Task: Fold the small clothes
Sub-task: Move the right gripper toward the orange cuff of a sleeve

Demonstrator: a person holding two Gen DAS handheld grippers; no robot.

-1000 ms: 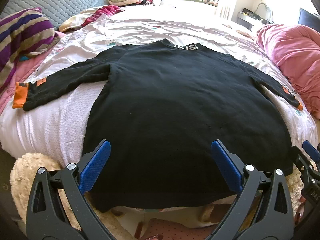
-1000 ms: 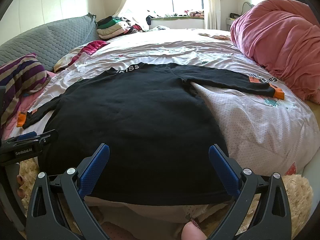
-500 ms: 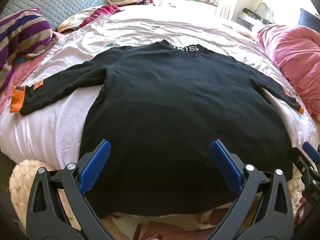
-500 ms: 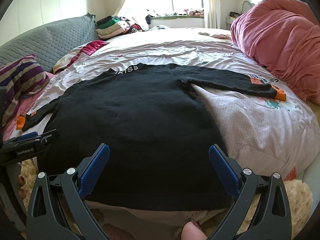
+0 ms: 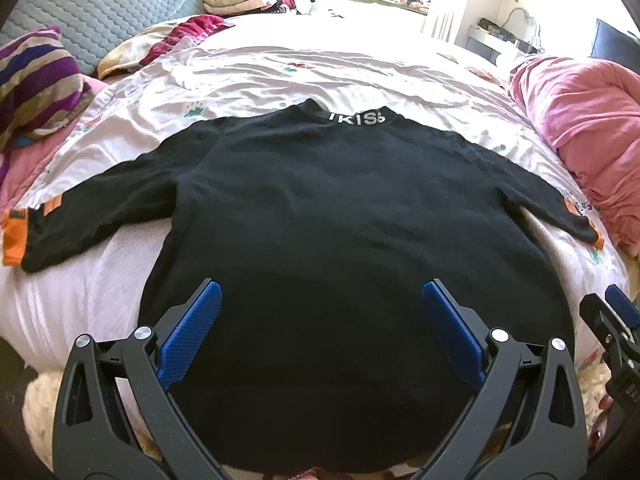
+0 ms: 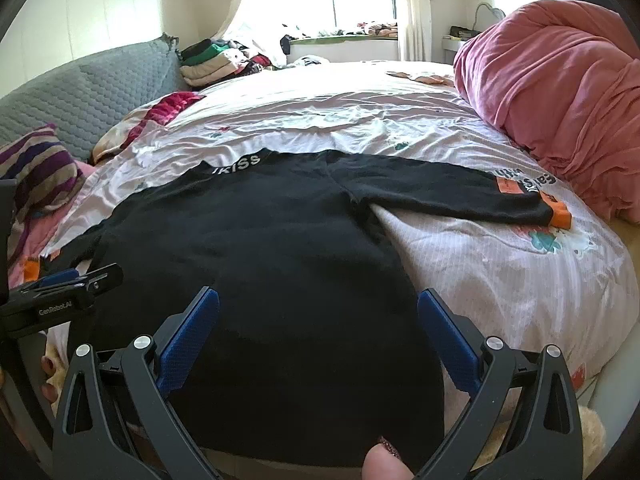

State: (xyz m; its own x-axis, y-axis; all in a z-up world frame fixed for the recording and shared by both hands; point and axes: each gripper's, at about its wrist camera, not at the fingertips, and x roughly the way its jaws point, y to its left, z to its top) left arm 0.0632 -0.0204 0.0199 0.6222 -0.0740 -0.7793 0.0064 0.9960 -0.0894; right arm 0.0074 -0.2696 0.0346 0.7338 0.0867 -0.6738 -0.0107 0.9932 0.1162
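A black long-sleeved sweater lies spread flat on the bed, collar with white lettering at the far end, hem at the near edge. Both sleeves stretch outward, with orange cuffs at their ends. It also shows in the right wrist view, its right sleeve pointing right. My left gripper is open and empty above the hem. My right gripper is open and empty above the hem's right part; it also shows at the right edge of the left wrist view.
The bed has a pale pink printed cover. A pink duvet heap lies at the right. A striped pillow and grey quilted headboard are at the left. Folded clothes are stacked far back. A fluffy cream rug lies below the bed edge.
Both grippers have moved slightly forward over the sweater's hem. They stay open. The sweater has not moved.
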